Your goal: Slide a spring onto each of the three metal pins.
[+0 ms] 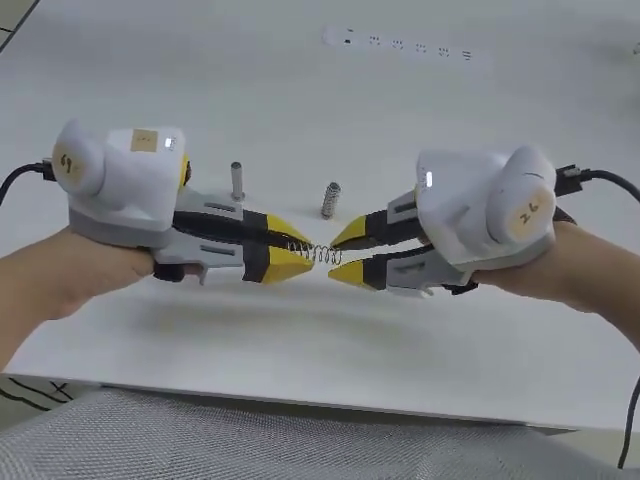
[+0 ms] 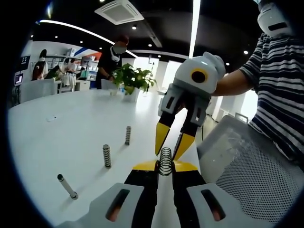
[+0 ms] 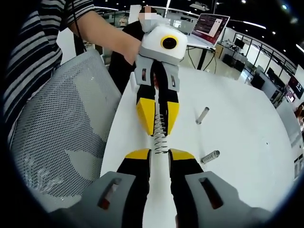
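A thin wire spring (image 1: 320, 253) hangs in the air between my two grippers, above the white table (image 1: 300, 330). My left gripper (image 1: 298, 250) is shut on one end of the spring (image 2: 165, 160). The spring's free end (image 3: 160, 140) reaches between the fingertips of my right gripper (image 1: 345, 253), whose jaws stand apart around it. On the table behind stand a bare metal pin (image 1: 237, 180) and a pin wearing a spring (image 1: 331, 200). The left gripper view shows the bare pin (image 2: 67, 186) and two sprung pins (image 2: 107, 155) (image 2: 128, 135).
A white power strip (image 1: 410, 45) lies at the table's far side. A grey mesh chair (image 1: 150, 440) sits against the near edge. People, a potted plant (image 2: 133, 78) and a laptop (image 3: 209, 26) are farther off in the room.
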A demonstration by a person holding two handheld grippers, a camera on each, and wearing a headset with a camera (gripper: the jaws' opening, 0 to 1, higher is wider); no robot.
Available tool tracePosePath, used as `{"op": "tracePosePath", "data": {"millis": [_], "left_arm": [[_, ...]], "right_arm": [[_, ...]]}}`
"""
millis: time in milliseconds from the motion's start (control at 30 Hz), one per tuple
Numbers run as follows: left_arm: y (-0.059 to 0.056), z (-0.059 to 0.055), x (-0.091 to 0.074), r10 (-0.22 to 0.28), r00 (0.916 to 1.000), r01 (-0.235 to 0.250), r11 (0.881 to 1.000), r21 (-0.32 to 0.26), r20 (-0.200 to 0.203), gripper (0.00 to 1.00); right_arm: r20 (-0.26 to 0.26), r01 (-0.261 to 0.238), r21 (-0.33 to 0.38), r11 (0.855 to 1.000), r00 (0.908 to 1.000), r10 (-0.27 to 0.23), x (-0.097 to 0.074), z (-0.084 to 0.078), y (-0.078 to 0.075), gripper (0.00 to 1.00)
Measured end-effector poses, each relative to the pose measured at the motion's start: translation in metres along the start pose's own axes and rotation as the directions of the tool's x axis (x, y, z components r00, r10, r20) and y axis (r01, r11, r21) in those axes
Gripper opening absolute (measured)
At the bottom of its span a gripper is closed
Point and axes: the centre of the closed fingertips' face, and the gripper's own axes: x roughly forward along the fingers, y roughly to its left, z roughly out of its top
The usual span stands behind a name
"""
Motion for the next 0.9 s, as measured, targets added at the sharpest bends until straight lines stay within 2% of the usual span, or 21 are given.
{"op": "tracePosePath", "data": {"millis": [433,600,900], "left_arm": [[-0.003,-0.003,0.002,-0.035,0.9993,0.036,0.999,0.01,-0.012,0.07],[-0.002,-0.003,0.002,-0.041,0.9991,0.041,0.999,0.013,-0.009,0.07],[-0.002,-0.011,0.003,-0.029,0.9989,0.03,0.999,0.012,-0.035,0.07]], "right_arm": [[-0.003,-0.014,0.007,1.0,0.9999,0.014,-0.001,0.001,0.002,0.12],[-0.011,-0.002,-0.01,1.0,0.9999,0.002,-0.002,0.002,0.002,0.12],[-0.022,0.001,-0.065,0.998,0.9997,-0.003,-0.008,0.011,0.001,0.12]]}}
